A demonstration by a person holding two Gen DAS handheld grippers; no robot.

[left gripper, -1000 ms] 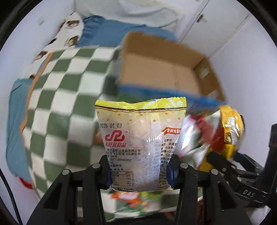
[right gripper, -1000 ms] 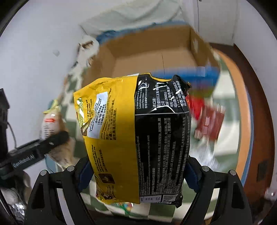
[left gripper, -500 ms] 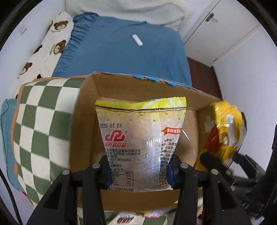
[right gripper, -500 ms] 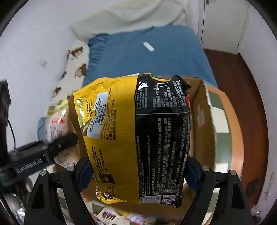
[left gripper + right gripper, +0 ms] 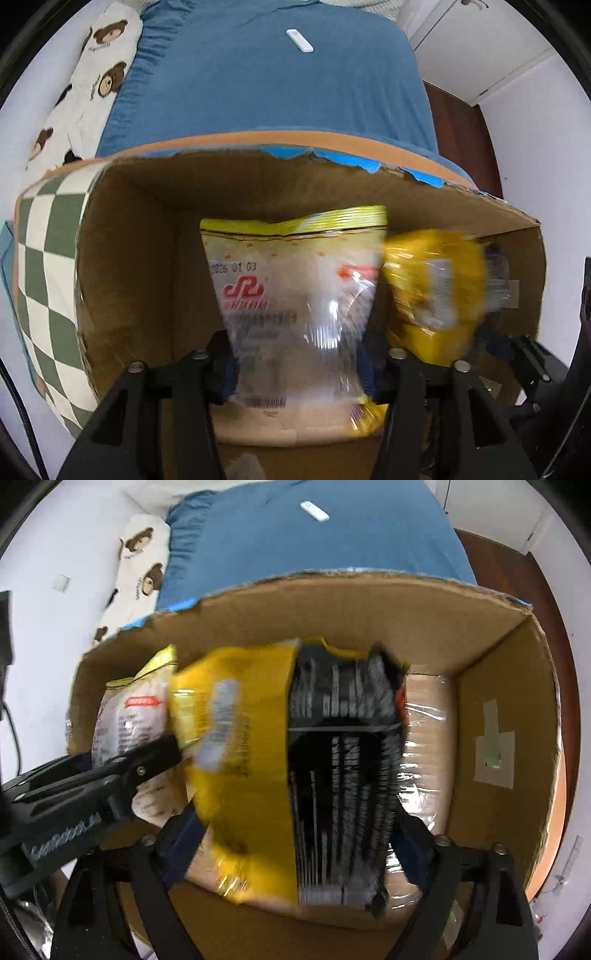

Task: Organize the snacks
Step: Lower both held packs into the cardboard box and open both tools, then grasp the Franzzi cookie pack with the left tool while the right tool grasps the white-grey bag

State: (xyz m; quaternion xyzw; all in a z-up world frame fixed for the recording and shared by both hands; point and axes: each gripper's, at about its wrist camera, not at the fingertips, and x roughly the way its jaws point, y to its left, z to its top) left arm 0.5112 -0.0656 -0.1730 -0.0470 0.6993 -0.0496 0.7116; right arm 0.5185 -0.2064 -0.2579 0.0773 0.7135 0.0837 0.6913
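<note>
My left gripper (image 5: 297,365) is shut on a clear snack bag with a yellow top edge (image 5: 295,295) and holds it inside the open cardboard box (image 5: 125,258). My right gripper (image 5: 295,849) is shut on a yellow and black snack bag (image 5: 303,760), also inside the box (image 5: 498,686), just right of the clear bag (image 5: 125,716). The yellow bag shows blurred in the left wrist view (image 5: 436,288). The left gripper's finger (image 5: 110,771) crosses the right wrist view at the left.
The box stands on a green and white checked cloth (image 5: 40,258). Behind it lies a blue bed sheet (image 5: 273,81) with a small white object (image 5: 300,40) and a bear-print pillow (image 5: 92,85). A wooden floor (image 5: 491,554) is at the right.
Both grippers have moved forward and down with their bags, from above the box's near edge to inside the box. The bags are blurred now.
</note>
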